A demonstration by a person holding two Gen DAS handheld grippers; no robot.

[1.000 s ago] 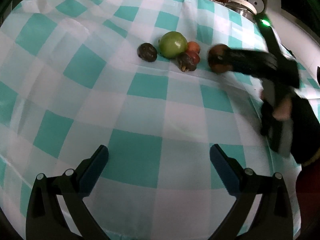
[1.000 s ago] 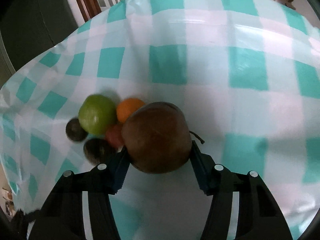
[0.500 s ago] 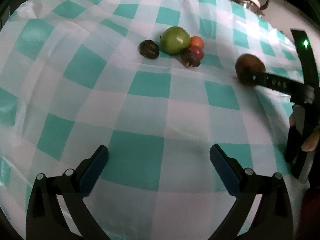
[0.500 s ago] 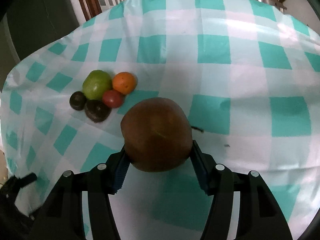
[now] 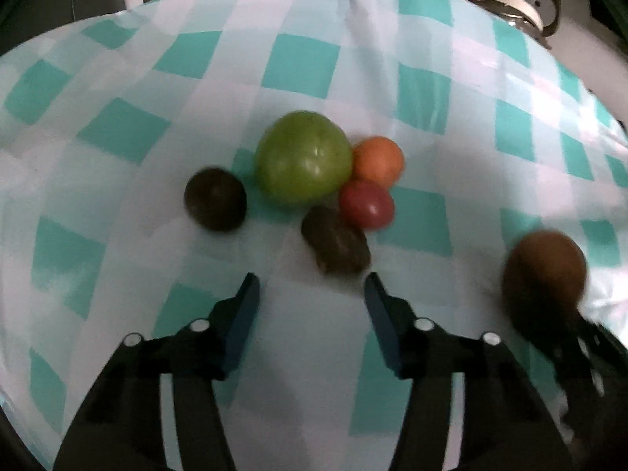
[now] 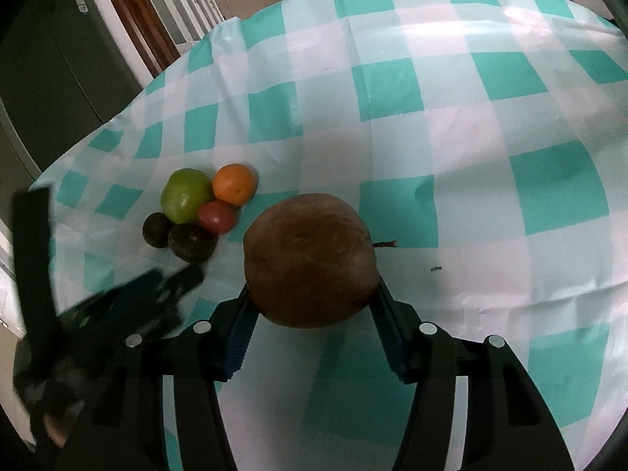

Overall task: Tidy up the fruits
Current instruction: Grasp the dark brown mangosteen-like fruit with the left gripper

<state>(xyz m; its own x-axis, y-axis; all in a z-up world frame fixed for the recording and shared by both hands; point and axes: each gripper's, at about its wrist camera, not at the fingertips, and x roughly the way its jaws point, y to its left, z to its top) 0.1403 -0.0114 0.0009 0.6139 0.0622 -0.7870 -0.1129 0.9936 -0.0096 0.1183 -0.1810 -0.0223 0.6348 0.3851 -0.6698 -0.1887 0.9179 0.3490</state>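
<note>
My right gripper (image 6: 312, 306) is shut on a large brown fruit (image 6: 310, 261) and holds it over the checked tablecloth (image 6: 431, 117); the fruit also shows at the right of the left wrist view (image 5: 545, 271). A cluster of fruits lies on the cloth: a green apple (image 5: 302, 157), an orange (image 5: 377, 161), a red fruit (image 5: 367, 204) and two dark round fruits (image 5: 215, 199) (image 5: 335, 241). My left gripper (image 5: 312, 294) is open and empty, just in front of the nearer dark fruit. The cluster also shows left in the right wrist view (image 6: 188, 194).
A kettle (image 5: 526, 4) stands beyond the table's far right edge. A dark cabinet (image 6: 51, 90) and a wooden door frame (image 6: 133, 19) stand behind the table. The cloth (image 5: 353, 59) is rumpled near its edges.
My left gripper has moved forward, close to the fruit cluster. My right gripper has pulled back from the cluster to the right with the brown fruit still held.
</note>
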